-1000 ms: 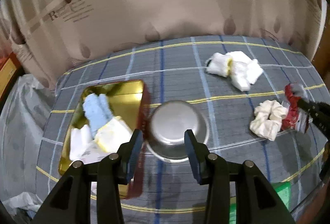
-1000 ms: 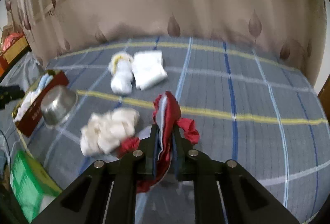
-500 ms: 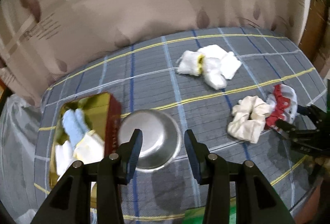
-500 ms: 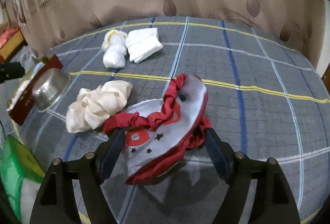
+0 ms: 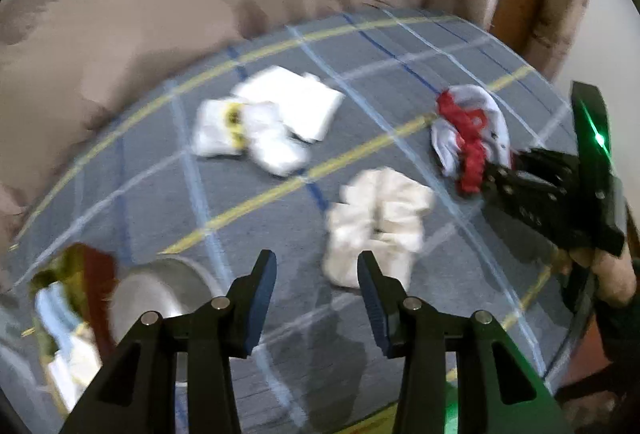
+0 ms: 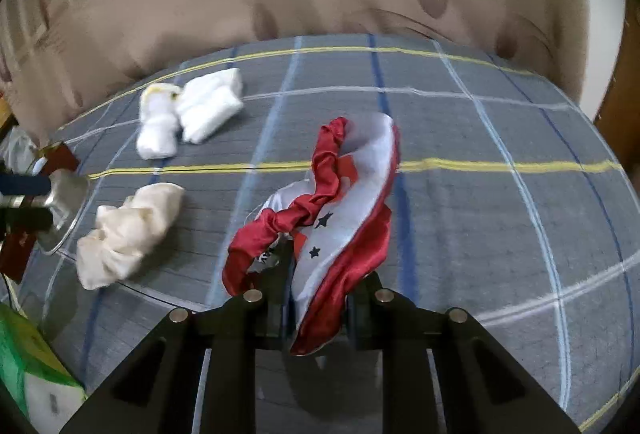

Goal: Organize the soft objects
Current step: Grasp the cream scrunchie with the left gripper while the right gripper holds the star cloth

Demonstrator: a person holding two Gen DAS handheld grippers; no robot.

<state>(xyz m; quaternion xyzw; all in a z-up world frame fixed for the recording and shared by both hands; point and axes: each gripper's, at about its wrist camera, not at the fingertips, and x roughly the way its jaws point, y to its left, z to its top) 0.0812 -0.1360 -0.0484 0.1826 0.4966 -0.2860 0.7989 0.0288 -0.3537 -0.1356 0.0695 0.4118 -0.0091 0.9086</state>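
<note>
Red-white cloth [image 6: 340,218] low centre of the right view, pinched in right gripper [image 6: 316,298] jaws, near end hidden behind them. Cream scrunchie [image 5: 376,222] mid-frame ahead of left gripper [image 5: 316,282], jaws apart, empty. White socks [image 5: 264,122] upper centre. Bowl [image 5: 156,294] and tin [image 5: 72,298] lower left, blurred.
</note>
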